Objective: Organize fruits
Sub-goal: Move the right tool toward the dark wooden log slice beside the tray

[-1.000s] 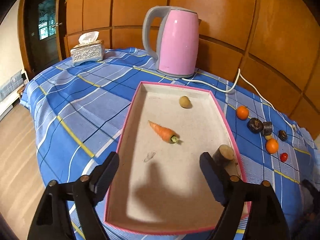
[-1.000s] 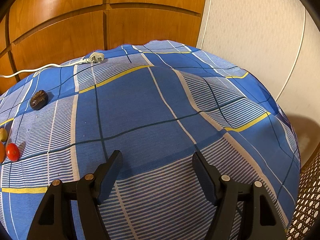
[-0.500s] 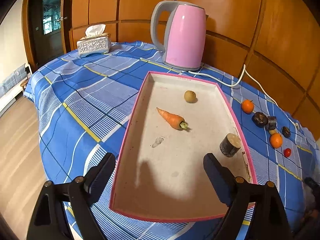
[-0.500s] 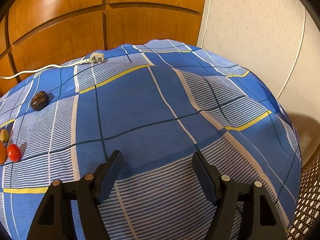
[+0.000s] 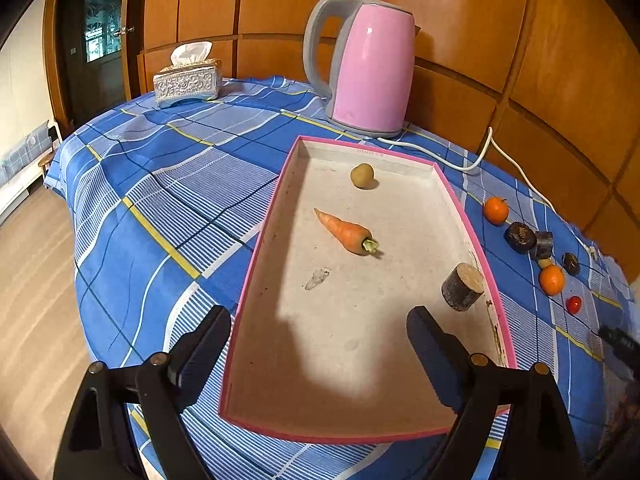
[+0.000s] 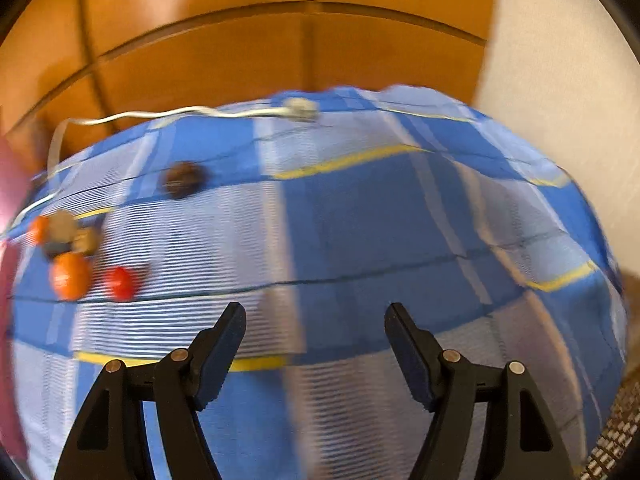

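So, going left to right: a silver tissue box [image 5: 188, 82] sits at the far left of the bench [image 5: 152, 200], which is covered in a blue plaid cloth, and a pink kettle [image 5: 370, 70] stands behind the pink-rimmed tray [image 5: 256, 248]. Inside the tray there's a small potato [image 5: 362, 176] at the far end, a carrot [image 5: 346, 232] around the middle, and a stubby wooden log piece [image 5: 462, 286] against the right wall. The left claw [image 5: 320, 340] hovers over the tray's near end; its jaws have just been opening and now stand wide apart with nothing between them.

Right of the tray, on the cloth, a loose line of stuff: a tangerine [image 5: 496, 210], two dark lumps, a second tangerine [image 5: 552, 279] and a cherry tomato [image 5: 574, 305].

The right wrist view is blurry. The right claw [image 6: 314, 330] is spread apart, empty, above bare cloth, with the tomato off to its left.
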A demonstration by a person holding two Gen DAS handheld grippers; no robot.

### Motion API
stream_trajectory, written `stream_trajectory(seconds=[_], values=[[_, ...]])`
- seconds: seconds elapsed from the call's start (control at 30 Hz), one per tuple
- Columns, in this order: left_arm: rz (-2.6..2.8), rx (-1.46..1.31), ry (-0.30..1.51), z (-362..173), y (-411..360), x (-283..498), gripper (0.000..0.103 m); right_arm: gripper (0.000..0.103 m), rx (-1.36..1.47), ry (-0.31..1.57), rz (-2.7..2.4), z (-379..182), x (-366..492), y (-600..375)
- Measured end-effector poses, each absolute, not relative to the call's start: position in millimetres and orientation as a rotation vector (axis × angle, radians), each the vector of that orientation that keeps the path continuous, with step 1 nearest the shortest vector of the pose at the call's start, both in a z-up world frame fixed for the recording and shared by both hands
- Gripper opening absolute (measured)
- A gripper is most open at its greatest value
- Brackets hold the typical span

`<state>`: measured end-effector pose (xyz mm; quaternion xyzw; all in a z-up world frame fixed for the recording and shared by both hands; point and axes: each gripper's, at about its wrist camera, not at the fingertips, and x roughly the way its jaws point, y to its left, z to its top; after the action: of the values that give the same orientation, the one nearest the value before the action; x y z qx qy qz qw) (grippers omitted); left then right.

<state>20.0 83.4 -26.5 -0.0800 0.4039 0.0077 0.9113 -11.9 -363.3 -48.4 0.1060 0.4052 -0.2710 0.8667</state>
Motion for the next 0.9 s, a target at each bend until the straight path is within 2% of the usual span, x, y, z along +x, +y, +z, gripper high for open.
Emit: stream_trajectory(seconds=[0.47,0.87,0.9], values=[[0.022,-0.181,0.850,-29.7,89.8,23.3,0.090,0.073,0.067,0.832,-0.090,-14.9,85.0,-262.3],[0.055,-0.195,0.867,-32.8,99.3,25.8,0.090,0.072,0.048,0.938,0.029,-36.5,152.9,-249.3],[0.058,-0.194,0.866,-32.8,99.5,26.0,0.090,0.064,0.040,0.950,0.037,-39.2,156.0,-248.3]])
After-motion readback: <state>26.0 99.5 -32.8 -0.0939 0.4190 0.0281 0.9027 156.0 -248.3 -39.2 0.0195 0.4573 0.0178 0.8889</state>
